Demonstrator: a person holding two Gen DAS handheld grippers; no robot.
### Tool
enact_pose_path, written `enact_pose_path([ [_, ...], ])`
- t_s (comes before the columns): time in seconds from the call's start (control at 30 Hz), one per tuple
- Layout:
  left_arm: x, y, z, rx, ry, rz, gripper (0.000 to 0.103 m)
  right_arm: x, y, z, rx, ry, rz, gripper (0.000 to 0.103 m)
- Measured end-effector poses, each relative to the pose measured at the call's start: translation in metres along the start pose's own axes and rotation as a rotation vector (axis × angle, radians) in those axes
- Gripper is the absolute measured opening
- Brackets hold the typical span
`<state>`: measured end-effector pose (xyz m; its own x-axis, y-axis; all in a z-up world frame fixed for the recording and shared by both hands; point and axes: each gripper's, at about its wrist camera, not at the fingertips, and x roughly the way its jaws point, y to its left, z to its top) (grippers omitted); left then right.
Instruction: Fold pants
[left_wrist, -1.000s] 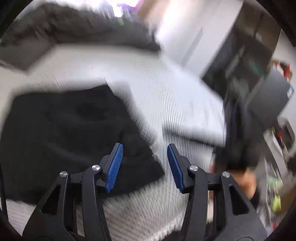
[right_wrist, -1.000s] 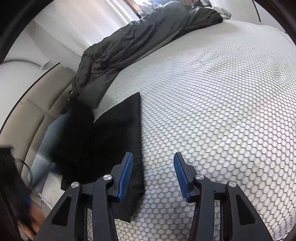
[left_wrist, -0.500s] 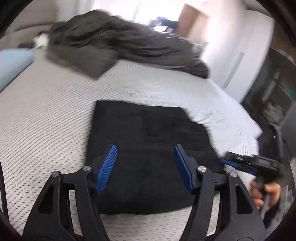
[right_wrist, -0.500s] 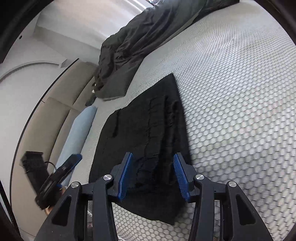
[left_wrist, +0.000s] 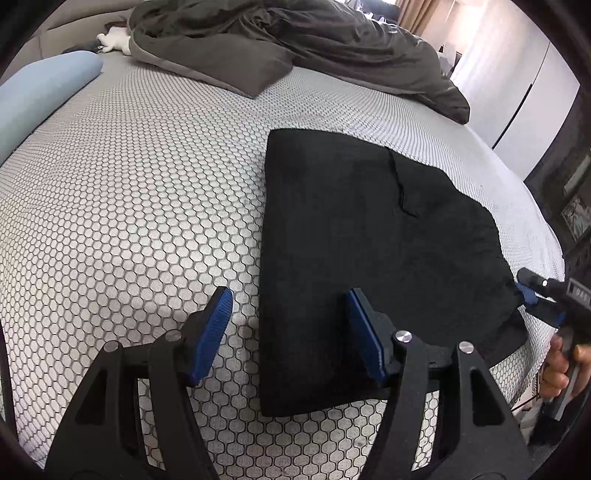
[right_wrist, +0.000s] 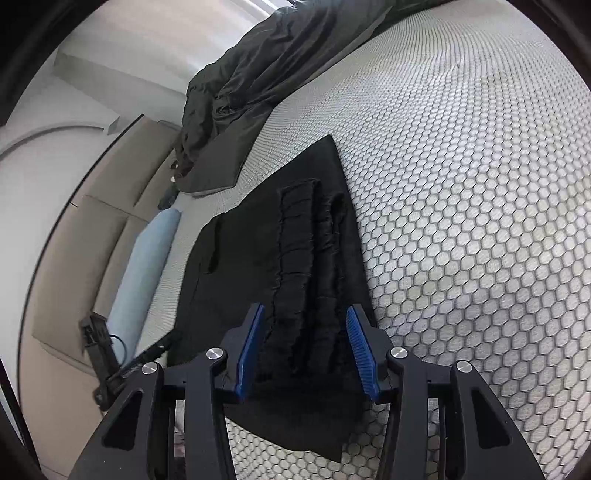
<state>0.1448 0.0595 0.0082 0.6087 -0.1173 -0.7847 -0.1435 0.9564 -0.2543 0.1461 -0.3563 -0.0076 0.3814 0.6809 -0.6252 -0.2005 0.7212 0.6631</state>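
The black pants (left_wrist: 362, 236) lie folded into a flat block on the bed (left_wrist: 129, 192) with its hexagon-patterned cover. My left gripper (left_wrist: 290, 334) is open just above the pants' near left edge, one finger over the cover and one over the cloth. My right gripper (right_wrist: 304, 347) is open over the gathered waistband end of the pants (right_wrist: 295, 258), holding nothing. The right gripper also shows in the left wrist view (left_wrist: 543, 295) at the pants' right corner, held by a hand.
A dark grey duvet (left_wrist: 295, 40) is heaped along the far side of the bed. A light blue bolster (left_wrist: 40, 92) lies at the left by a beige headboard (right_wrist: 92, 236). White wardrobe doors (left_wrist: 524, 103) stand at the right.
Both grippers have swung onto the pants: the left view has turned from the room to the pants' left edge, and the right gripper has moved over the waistband end. Both stay open.
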Motion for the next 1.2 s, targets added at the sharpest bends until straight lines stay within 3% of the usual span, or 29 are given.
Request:
enact_pose_path([
  [0.2,0.002,-0.012,0.003,0.018,0.002,-0.007,0.061,-0.006,0.013,0.001,-0.023,0.001,0.139,0.049],
  [0.43,0.000,-0.018,0.002,0.037,0.004,-0.005,0.061,0.022,0.011,0.002,-0.036,0.074,0.091,0.049],
  [0.47,-0.001,-0.018,0.002,0.035,0.004,-0.005,0.061,0.023,0.011,0.001,-0.049,0.073,0.088,0.044],
  [0.5,-0.002,-0.017,0.002,0.033,0.004,-0.006,0.061,0.026,0.014,0.002,-0.076,0.068,0.072,0.024],
  [0.53,-0.003,-0.016,0.003,0.028,0.002,-0.006,0.061,0.028,0.017,0.003,-0.088,0.063,0.054,0.019],
  [0.63,-0.007,-0.011,0.006,0.013,-0.011,-0.002,0.061,0.020,0.030,0.002,-0.116,0.035,0.063,0.015],
  [0.77,-0.016,-0.002,0.011,-0.018,-0.036,-0.018,0.061,-0.020,0.049,-0.008,-0.139,-0.016,0.137,0.015],
  [0.83,-0.016,0.000,0.012,-0.018,-0.035,-0.013,0.061,-0.029,0.049,-0.019,-0.163,-0.009,0.109,0.015],
  [0.93,-0.009,0.003,0.012,-0.019,-0.012,0.004,0.061,-0.005,0.033,-0.028,-0.180,0.059,-0.059,0.017],
  [1.0,-0.003,0.005,0.011,-0.026,0.007,-0.002,0.061,0.014,0.015,-0.032,-0.141,0.155,-0.059,0.018],
  [1.03,0.000,0.006,0.010,-0.030,0.015,-0.007,0.061,0.013,0.012,-0.030,-0.130,0.152,-0.042,0.018],
  [1.13,0.006,0.009,0.009,-0.043,0.032,-0.048,0.058,-0.012,0.013,-0.021,-0.134,0.059,-0.019,0.035],
  [1.17,0.009,0.008,0.009,-0.042,0.044,-0.077,0.053,-0.019,0.011,-0.018,-0.134,0.014,-0.037,0.050],
  [1.2,0.013,0.006,0.009,-0.038,0.055,-0.098,0.038,-0.023,0.005,-0.015,-0.114,-0.032,-0.058,0.054],
])
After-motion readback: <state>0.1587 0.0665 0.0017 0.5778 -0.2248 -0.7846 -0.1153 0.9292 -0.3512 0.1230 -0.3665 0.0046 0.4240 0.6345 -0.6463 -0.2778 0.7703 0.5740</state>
